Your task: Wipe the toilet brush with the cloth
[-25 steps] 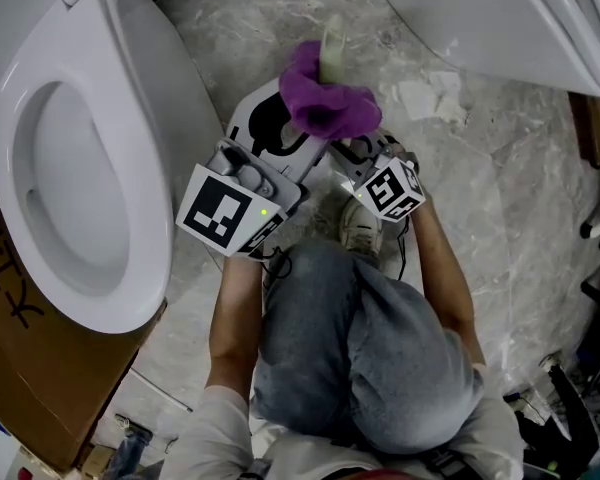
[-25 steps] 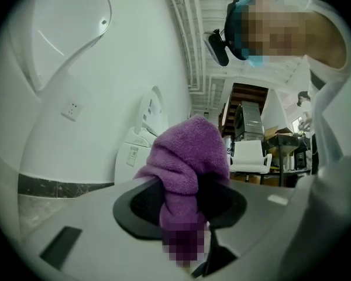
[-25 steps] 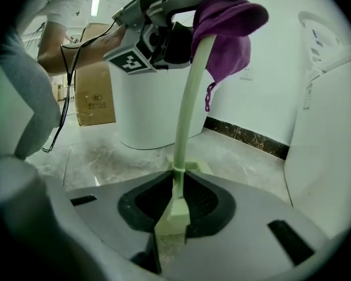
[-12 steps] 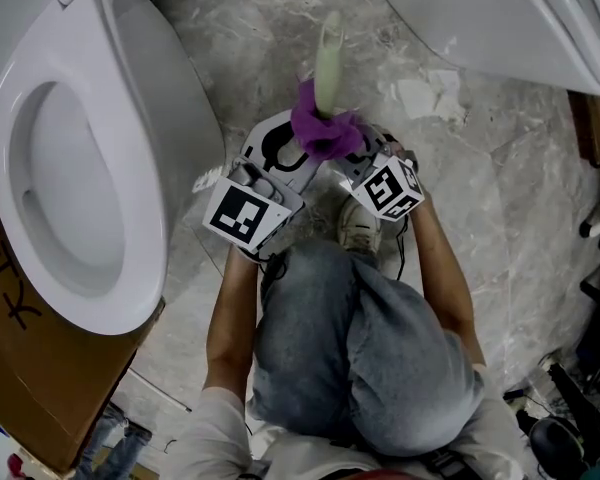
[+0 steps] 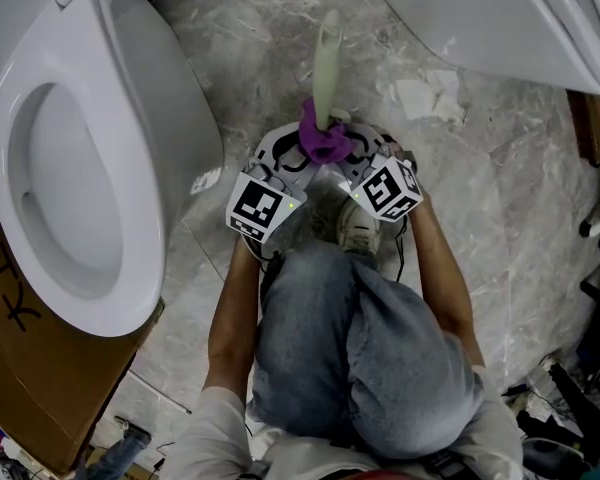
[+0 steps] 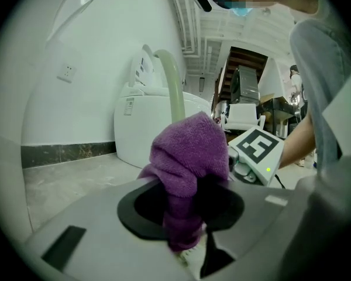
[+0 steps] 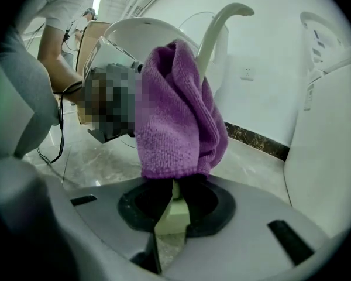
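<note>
Purple cloth (image 5: 323, 140), lower on brush (image 5: 326, 53), seemingly bunched

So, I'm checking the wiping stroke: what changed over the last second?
The left gripper, shut on the purple cloth, slid it down the toilet brush handle toward the right gripper, baring more of the handle. The right gripper kept its grip and place.

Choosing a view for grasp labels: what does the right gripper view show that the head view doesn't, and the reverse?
Right gripper view only: the right claw shut on the pale green toilet brush handle just below the purple cloth, and a wall socket. Head view only: the inside of the toilet bowl, the right claw's marker cube and the person's shoe. Both: the purple cloth bunched round the toilet brush handle.
</note>
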The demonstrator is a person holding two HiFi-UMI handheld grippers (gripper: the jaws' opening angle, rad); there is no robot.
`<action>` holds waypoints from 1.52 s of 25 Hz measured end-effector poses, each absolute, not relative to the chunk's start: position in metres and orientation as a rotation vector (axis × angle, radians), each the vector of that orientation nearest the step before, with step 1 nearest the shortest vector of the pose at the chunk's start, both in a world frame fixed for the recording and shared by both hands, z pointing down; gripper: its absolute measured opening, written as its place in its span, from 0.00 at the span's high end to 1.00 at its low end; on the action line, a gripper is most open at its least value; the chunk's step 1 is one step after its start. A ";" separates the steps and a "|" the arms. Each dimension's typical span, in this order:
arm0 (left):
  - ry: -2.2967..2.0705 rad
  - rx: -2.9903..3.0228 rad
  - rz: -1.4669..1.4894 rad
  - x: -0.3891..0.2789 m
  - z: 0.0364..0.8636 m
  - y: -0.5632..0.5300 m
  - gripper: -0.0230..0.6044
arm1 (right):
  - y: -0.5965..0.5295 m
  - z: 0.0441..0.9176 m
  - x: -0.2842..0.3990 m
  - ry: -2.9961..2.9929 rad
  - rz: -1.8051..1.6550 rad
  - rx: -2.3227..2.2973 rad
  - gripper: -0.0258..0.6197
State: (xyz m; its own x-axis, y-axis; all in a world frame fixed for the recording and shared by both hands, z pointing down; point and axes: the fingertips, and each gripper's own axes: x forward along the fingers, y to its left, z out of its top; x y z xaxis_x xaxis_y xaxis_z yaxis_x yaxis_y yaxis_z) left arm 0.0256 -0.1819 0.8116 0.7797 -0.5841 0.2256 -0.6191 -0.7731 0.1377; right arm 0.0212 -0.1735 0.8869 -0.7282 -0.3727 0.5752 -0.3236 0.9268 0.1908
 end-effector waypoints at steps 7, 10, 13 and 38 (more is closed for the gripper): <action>-0.963 2.787 0.197 0.023 0.774 -0.187 0.77 | -0.175 0.887 0.021 -2.443 -0.104 0.489 0.88; -1.005 2.797 0.121 0.020 0.744 -0.191 0.77 | -0.174 0.887 0.021 -2.442 -0.105 0.492 0.88; -1.060 2.780 0.025 0.015 0.717 -0.195 0.76 | -0.173 0.887 0.021 -2.436 -0.105 0.490 0.88; -1.395 2.771 -0.256 -0.026 0.598 -0.213 0.82 | -0.173 0.881 0.018 -2.431 -0.054 0.565 0.86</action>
